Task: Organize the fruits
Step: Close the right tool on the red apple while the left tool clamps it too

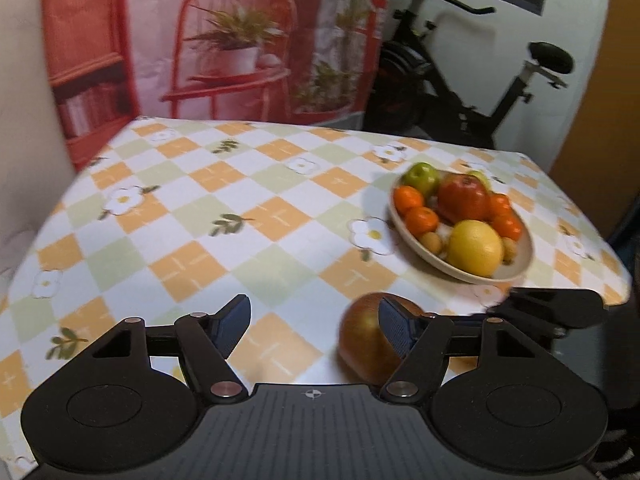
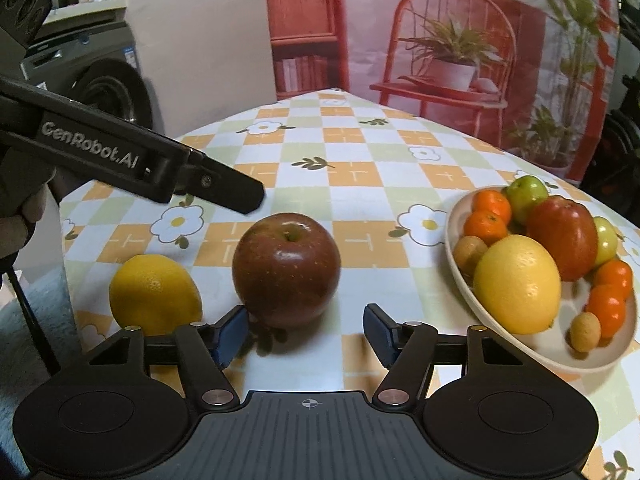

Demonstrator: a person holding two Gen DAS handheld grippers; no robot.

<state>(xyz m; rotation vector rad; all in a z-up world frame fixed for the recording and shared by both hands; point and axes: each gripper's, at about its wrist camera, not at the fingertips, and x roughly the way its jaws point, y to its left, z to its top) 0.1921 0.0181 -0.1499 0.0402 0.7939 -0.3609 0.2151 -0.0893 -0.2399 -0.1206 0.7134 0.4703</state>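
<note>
A dark red apple (image 2: 286,271) stands on the checked tablecloth (image 2: 360,168), just ahead of my open, empty right gripper (image 2: 306,330). A yellow lemon (image 2: 154,293) lies to its left. The beige bowl (image 2: 454,216) at the right holds a yellow citrus, a red apple, green apples, mandarins and small brown fruits. My left gripper (image 1: 314,326) is open and empty; the same apple (image 1: 366,340) lies partly behind its right finger, and the bowl (image 1: 524,258) is further right. The left gripper also shows in the right wrist view (image 2: 240,194), above and left of the apple.
The table edge runs close behind the lemon on the left, with a washing machine (image 2: 108,80) beyond it. A printed backdrop (image 1: 224,40) hangs behind the table. An exercise bike (image 1: 460,80) stands at the far right. The right gripper's body (image 1: 552,306) pokes in beside the bowl.
</note>
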